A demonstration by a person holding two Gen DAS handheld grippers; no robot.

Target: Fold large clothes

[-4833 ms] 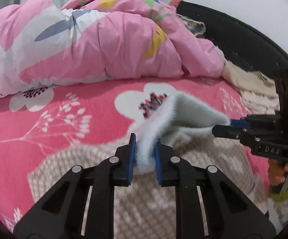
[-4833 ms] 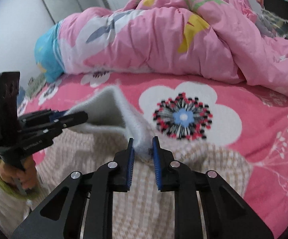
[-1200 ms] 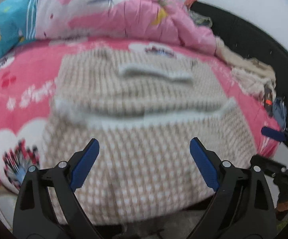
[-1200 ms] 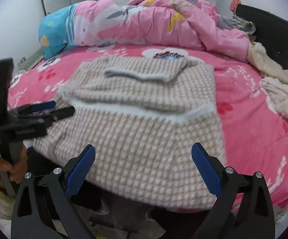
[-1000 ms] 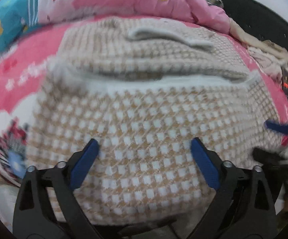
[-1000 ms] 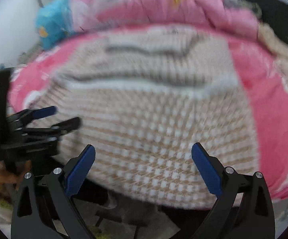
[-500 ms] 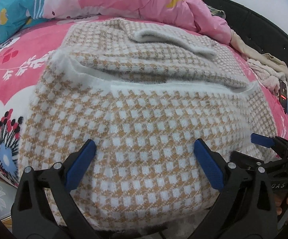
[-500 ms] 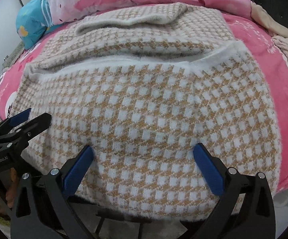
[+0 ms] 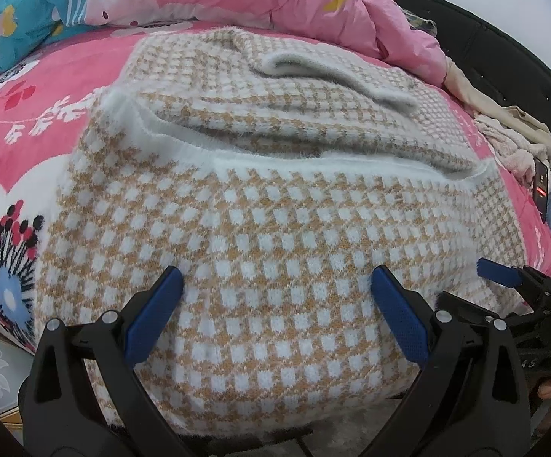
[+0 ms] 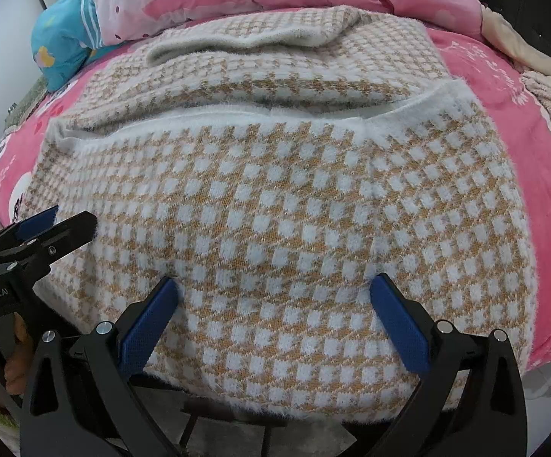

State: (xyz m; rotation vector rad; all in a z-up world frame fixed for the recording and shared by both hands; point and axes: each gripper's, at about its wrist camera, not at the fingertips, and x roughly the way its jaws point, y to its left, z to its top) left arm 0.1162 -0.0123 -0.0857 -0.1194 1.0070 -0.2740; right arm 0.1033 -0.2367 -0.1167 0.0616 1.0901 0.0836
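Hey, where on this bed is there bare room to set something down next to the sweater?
Bare pink sheet lies left of the sweater, below the blue pillow. A narrower strip runs along its right. Crowded: quilt behind, clothes pile far right.

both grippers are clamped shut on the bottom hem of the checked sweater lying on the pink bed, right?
Not quite: both grippers are open. The left wrist view shows the left gripper spread wide over the checked sweater, gripping nothing; the right gripper is likewise open. The sweater does lie on the pink bed.
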